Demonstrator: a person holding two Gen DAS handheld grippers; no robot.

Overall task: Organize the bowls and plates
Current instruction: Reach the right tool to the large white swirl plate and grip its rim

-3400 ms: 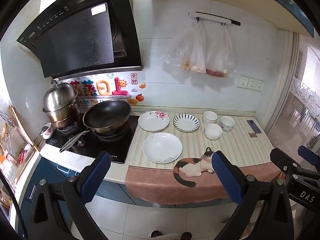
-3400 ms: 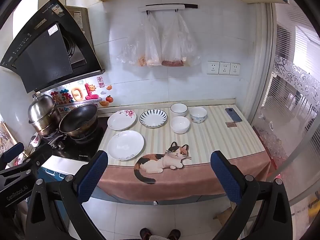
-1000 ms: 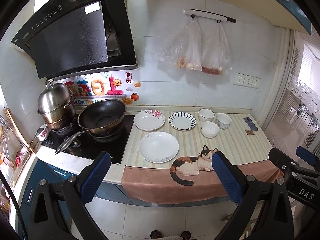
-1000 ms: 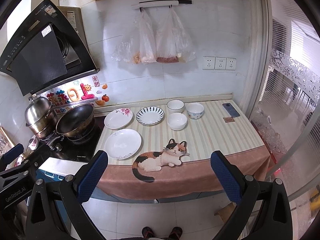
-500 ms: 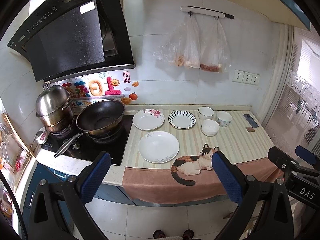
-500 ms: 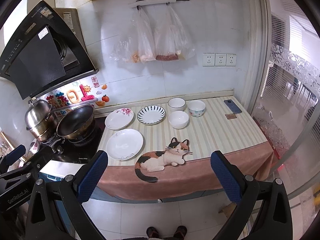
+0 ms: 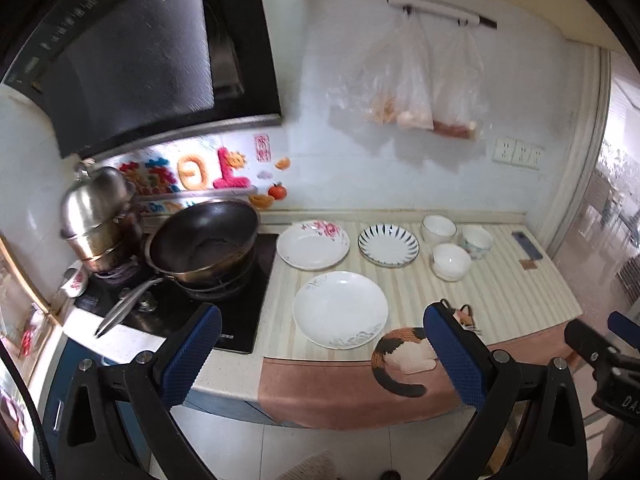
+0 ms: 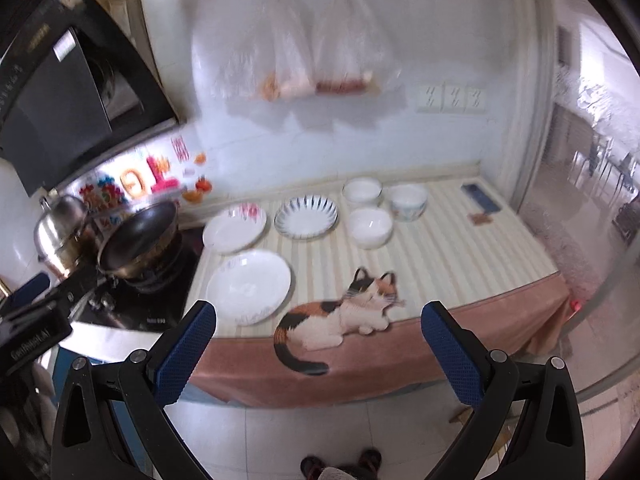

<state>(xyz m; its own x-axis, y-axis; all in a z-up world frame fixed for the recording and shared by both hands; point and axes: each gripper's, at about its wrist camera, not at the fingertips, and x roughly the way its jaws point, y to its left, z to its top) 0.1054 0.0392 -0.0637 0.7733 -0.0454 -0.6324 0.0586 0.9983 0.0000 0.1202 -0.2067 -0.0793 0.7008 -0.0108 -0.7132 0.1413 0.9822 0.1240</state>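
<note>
Both the left gripper (image 7: 320, 356) and right gripper (image 8: 318, 350) hang wide and empty short of the tabletop (image 7: 500, 296), where three plates (image 7: 340, 310) and three bowls (image 7: 451, 262) sit unstacked, so reaching in comes next.

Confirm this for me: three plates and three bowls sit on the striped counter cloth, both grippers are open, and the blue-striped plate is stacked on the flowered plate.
Not stacked. In the left wrist view the blue-striped plate lies flat beside the flowered plate, apart from it. The rest holds.
</note>
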